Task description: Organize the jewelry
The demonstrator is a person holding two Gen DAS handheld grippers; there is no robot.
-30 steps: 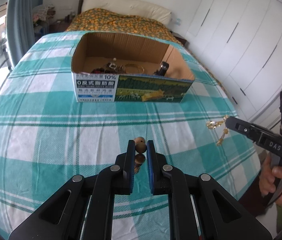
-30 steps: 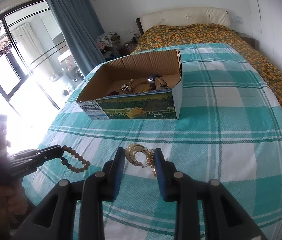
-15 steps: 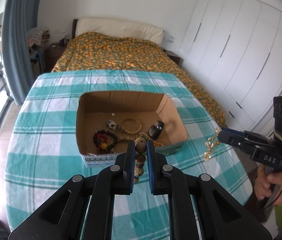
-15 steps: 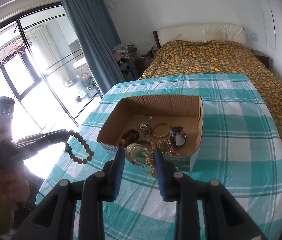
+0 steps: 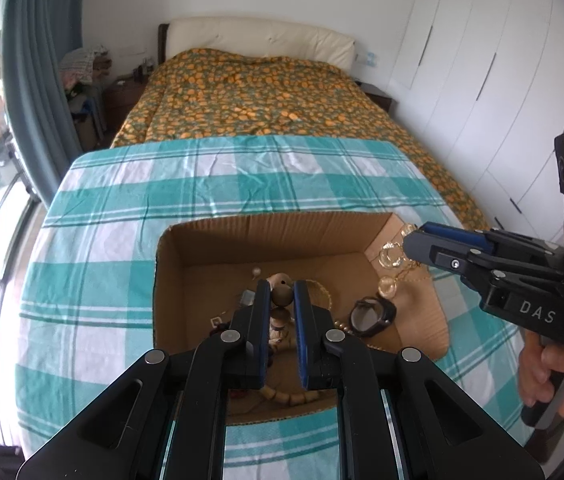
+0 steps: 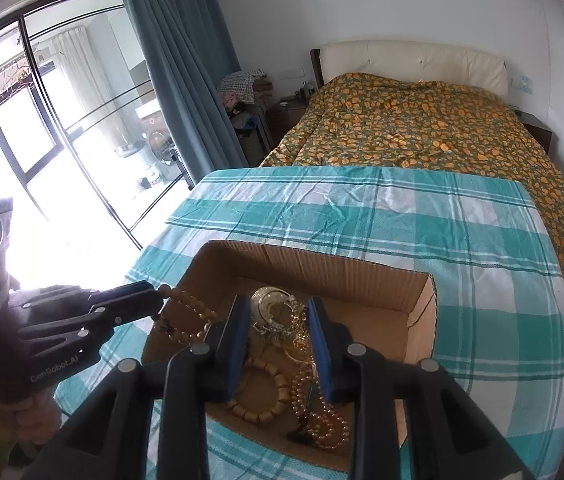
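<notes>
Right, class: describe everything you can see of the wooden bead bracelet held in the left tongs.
The wooden bead bracelet is a loop of round, light-brown beads that look like wood, with one larger bead pinched between the left tongs, which are shut on it. The rest hangs loose below, over the open cardboard box, apparently clear of the jewelry lying inside. Nothing else visibly touches it.

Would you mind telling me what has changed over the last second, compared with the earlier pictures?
Both grippers carried their loads forward from over the checked cloth to above the cardboard box. The left gripper still clamps the wooden bead bracelet; the right gripper still grips the gold jewellery. Nothing has been let go. The box and the pieces inside it lie as before.
</notes>
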